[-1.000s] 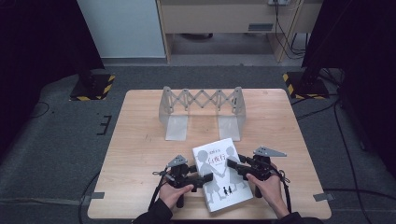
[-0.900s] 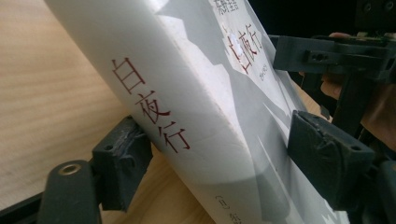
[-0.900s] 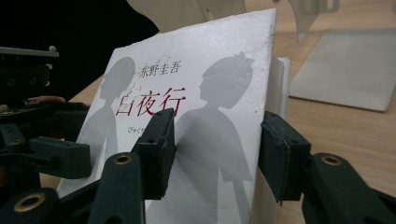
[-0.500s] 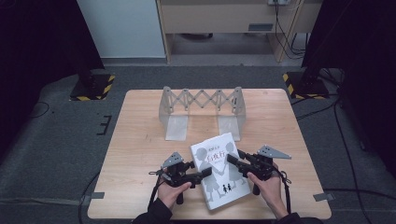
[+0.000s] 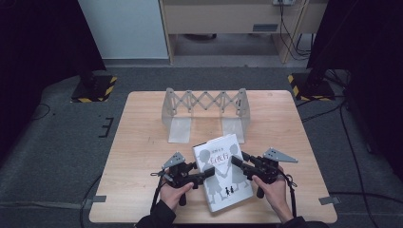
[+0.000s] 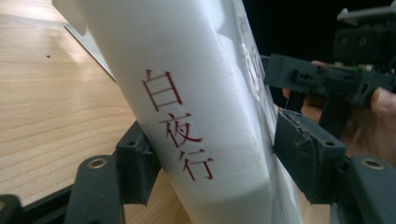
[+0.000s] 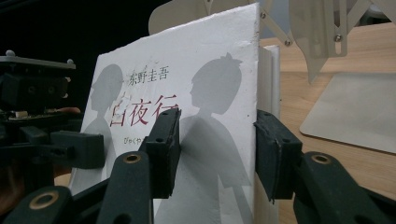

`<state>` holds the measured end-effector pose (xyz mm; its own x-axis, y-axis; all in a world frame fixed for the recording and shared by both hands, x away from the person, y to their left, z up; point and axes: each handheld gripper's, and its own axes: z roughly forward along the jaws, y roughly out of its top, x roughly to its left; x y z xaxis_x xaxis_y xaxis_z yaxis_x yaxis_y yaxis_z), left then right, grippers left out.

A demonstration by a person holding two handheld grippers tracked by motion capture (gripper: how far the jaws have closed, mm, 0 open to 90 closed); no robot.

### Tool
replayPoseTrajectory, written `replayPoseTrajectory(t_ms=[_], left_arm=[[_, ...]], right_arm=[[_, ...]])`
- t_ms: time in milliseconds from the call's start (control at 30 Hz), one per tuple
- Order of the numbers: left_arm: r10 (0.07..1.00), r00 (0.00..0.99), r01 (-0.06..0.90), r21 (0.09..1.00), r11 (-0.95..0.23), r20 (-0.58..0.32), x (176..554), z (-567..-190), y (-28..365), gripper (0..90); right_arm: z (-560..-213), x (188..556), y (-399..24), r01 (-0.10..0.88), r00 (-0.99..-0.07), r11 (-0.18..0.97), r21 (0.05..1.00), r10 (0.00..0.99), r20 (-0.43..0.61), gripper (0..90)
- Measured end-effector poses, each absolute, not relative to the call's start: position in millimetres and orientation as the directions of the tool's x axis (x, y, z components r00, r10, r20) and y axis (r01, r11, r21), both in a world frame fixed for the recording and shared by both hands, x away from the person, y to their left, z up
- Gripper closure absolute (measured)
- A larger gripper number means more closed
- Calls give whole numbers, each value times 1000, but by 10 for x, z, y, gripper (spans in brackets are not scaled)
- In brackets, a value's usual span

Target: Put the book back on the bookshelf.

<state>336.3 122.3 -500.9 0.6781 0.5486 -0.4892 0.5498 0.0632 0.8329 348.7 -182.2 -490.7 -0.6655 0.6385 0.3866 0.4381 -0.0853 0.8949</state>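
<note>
A white book (image 5: 221,171) with grey silhouettes and red characters on its cover is held over the table's near edge, tilted up off the wood. My left gripper (image 5: 209,172) is shut on its spine side; in the left gripper view the jaws (image 6: 219,161) press both sides of the rounded spine (image 6: 187,93). My right gripper (image 5: 236,161) is shut on the opposite, page-edge side. In the right gripper view one pad (image 7: 163,149) lies on the cover (image 7: 201,116) and the other against the back of the book.
An expandable grey book rack (image 5: 204,102) with two end plates stands at the back middle of the wooden table (image 5: 142,142); its right plate (image 7: 345,107) lies just beyond the book. Dark floor and stand bases surround the table.
The book, held by both grippers, has shifted slightly left and away from the table's near edge, and it has tipped up a little.
</note>
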Motion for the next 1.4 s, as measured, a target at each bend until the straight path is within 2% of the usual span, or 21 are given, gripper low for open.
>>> replayPoseTrajectory(t_ms=[200,700,767,967,1133,1167,1233,1267,1300,1400], left_arm=[[553,684,523,848,83,-476,3380,-4942,1246,369],[528,721,496,866,60,-449,3435,-4984,1142,332],[506,723,500,862,85,-470,3426,-4983,1137,379],[523,710,503,859,92,-472,3382,-4942,1118,413],[526,704,504,857,103,-477,3360,-4907,1096,438],[524,696,516,850,108,-490,3357,-4897,1099,444],[523,687,531,840,113,-505,3352,-4886,1104,451],[523,687,531,840,113,-505,3352,-4886,1104,456],[524,679,543,832,113,-514,3347,-4866,1105,459],[520,671,559,821,113,-528,3350,-4828,1111,470]], right_arm=[[-4870,3490,-1820,411,-681,-96,907,629,375,561],[-4884,3494,-1803,403,-692,-103,910,617,376,572],[-4874,3482,-1771,403,-701,-99,910,605,377,571],[-4879,3491,-1783,410,-699,-99,907,605,382,558],[-4851,3496,-1866,381,-682,-117,917,634,364,509],[-4838,3507,-1960,368,-663,-139,919,654,364,466],[-4841,3518,-2055,369,-644,-151,917,670,370,442],[-4841,3518,-2055,369,-644,-151,917,670,370,442],[-4858,3534,-2159,375,-615,-142,916,701,361,401],[-4902,3579,-2294,396,-566,-100,913,756,329,350]])
